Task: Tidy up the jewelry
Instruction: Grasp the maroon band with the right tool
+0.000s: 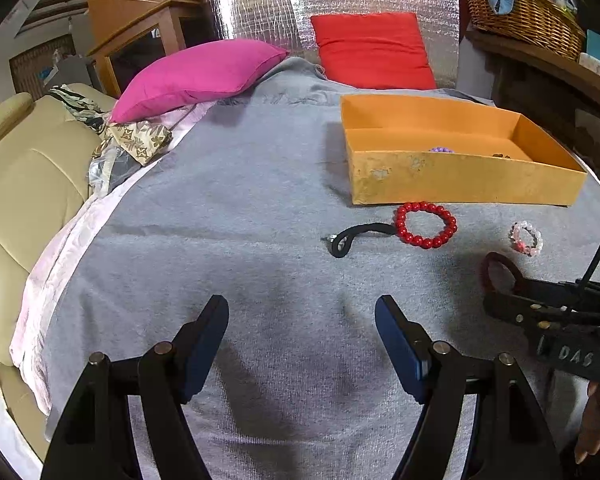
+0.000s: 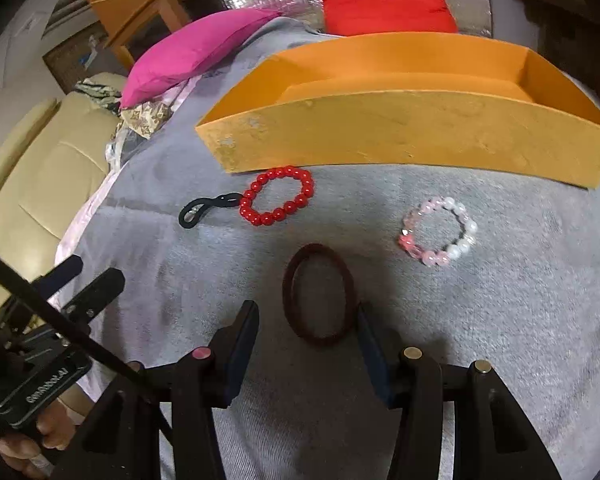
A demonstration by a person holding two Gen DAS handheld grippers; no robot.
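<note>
An orange box (image 1: 452,178) (image 2: 400,136) stands on the grey blanket, with a purple bead piece (image 1: 441,149) and a small dark item inside. In front of it lie a red bead bracelet (image 1: 426,225) (image 2: 277,196), a black cord loop (image 1: 352,238) (image 2: 204,210), a pink-white bead bracelet (image 1: 527,238) (image 2: 440,231) and a dark maroon hair band (image 2: 320,294) (image 1: 500,272). My right gripper (image 2: 308,312) is open, its fingers either side of the band's near end. My left gripper (image 1: 302,312) is open and empty over bare blanket.
A pink cushion (image 1: 196,76) and a red cushion (image 1: 372,50) lie at the back. A beige sofa (image 1: 24,184) runs along the left. A wicker basket (image 1: 528,12) sits on a shelf at the right. Grey blanket (image 1: 240,208) covers the surface.
</note>
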